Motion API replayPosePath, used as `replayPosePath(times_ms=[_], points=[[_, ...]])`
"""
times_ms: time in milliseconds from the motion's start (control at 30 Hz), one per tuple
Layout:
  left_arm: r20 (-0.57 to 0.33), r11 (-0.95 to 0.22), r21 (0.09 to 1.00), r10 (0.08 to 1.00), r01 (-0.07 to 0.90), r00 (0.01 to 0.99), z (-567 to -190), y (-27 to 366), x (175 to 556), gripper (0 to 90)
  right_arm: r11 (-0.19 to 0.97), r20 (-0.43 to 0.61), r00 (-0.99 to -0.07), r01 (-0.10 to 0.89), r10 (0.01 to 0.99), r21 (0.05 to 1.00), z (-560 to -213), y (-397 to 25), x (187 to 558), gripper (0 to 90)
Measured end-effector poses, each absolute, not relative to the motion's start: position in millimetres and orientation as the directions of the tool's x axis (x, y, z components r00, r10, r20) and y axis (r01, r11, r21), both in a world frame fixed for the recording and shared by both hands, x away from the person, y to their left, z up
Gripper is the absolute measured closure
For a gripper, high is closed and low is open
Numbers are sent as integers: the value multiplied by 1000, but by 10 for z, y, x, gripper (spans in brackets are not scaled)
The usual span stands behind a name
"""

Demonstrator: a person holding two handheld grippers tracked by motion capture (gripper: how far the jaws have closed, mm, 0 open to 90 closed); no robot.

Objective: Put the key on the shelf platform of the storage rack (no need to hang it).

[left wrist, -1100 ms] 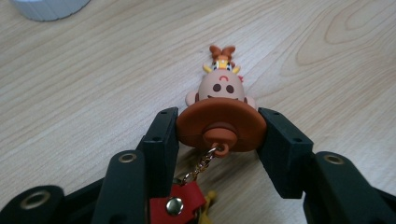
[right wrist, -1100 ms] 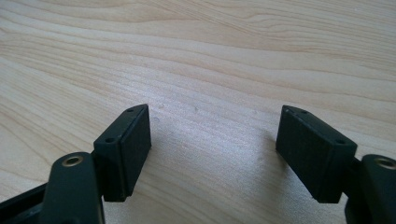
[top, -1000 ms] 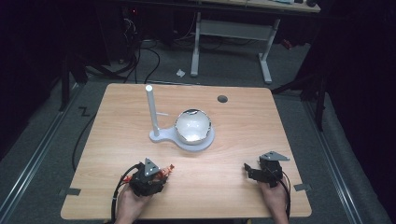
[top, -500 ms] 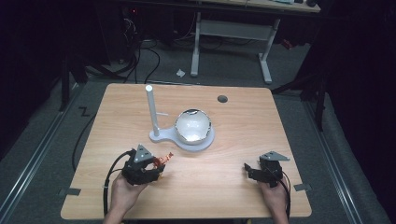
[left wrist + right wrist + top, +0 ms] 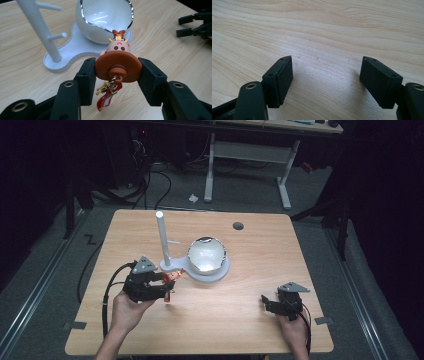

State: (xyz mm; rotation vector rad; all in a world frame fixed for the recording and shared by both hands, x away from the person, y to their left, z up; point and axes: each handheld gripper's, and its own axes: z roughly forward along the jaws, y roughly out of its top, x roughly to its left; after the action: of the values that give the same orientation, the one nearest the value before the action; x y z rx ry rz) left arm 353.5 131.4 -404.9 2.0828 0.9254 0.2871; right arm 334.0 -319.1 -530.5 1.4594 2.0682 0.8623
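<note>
Left gripper (image 5: 169,287) moved toward white stand (image 5: 165,245), clamping figurine keychain (image 5: 117,63); right gripper (image 5: 325,80) unmoved, agape.

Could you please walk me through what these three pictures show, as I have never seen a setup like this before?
Gladly. There is no robot arm here: a person sits at a wooden table and holds a hand tool with two black jaws in each hand. The high view looks down from above; the left gripper shows at its left, the right gripper at its right. The other two pictures come from cameras riding on each gripper, looking along its jaws. On the table stands a white stand with an upright peg post and a shiny egg-shaped bowl. The left gripper's jaws are closed on a small toy keychain, a figure with a brown hat and a red tag. The right gripper's jaws are open above bare wood.
</note>
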Motion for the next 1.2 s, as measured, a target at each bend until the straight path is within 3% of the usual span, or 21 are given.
replayPosePath(times_ms=[1200], points=[[-204,-407,773,566,486,799,-3448,640,4227,514,238,-17,-325,653,945,719,-5305,-3193,3341,276]])
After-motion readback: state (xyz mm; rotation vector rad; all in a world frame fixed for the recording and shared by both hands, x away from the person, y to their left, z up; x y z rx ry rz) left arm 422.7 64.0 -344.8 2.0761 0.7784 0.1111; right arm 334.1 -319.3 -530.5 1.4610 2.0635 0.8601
